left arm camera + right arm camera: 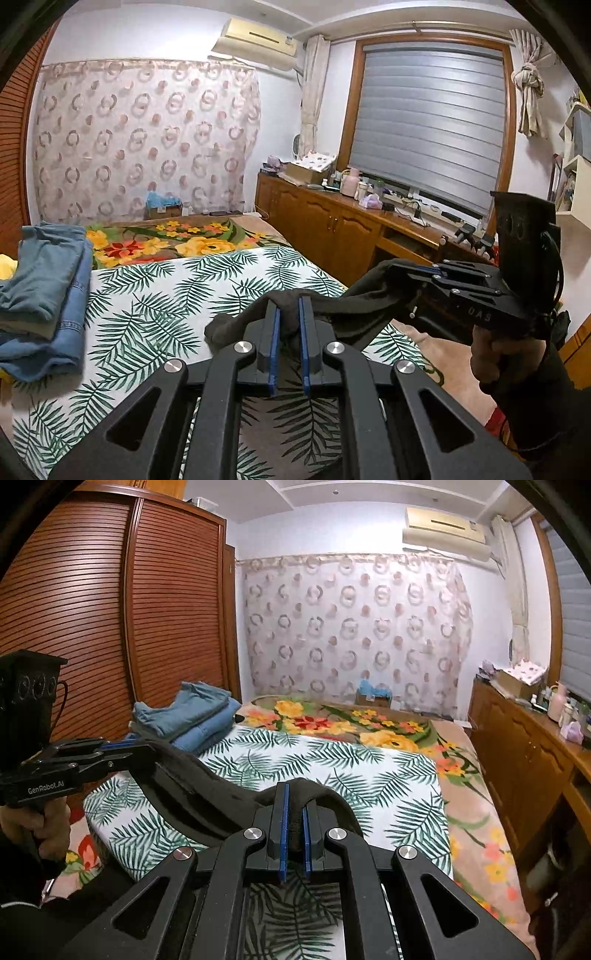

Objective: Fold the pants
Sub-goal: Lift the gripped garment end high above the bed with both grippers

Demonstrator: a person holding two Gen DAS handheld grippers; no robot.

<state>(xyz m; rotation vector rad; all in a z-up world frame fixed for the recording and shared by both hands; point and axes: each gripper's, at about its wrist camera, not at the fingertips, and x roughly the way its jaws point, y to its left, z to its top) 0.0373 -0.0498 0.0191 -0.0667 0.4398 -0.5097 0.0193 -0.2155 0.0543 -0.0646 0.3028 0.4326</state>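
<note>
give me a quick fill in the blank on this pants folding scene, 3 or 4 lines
1. Both grippers are shut on the same ____ pants.
2. The left gripper and the right gripper hold the pants above a sheet printed with green ____.
3. The stack of folded clothes on the bed is mostly ____ denim.
4. Its fingers carry ____ pads.

Missing words: dark; leaves; blue; blue

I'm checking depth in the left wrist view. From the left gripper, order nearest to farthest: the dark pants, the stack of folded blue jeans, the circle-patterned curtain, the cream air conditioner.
1. Dark pants, clamped in the left gripper, dead ahead.
2. Stack of folded blue jeans, on the bed at left.
3. Circle-patterned curtain, behind the bed's far end.
4. Cream air conditioner, high above the curtain; too close to call against it.
</note>
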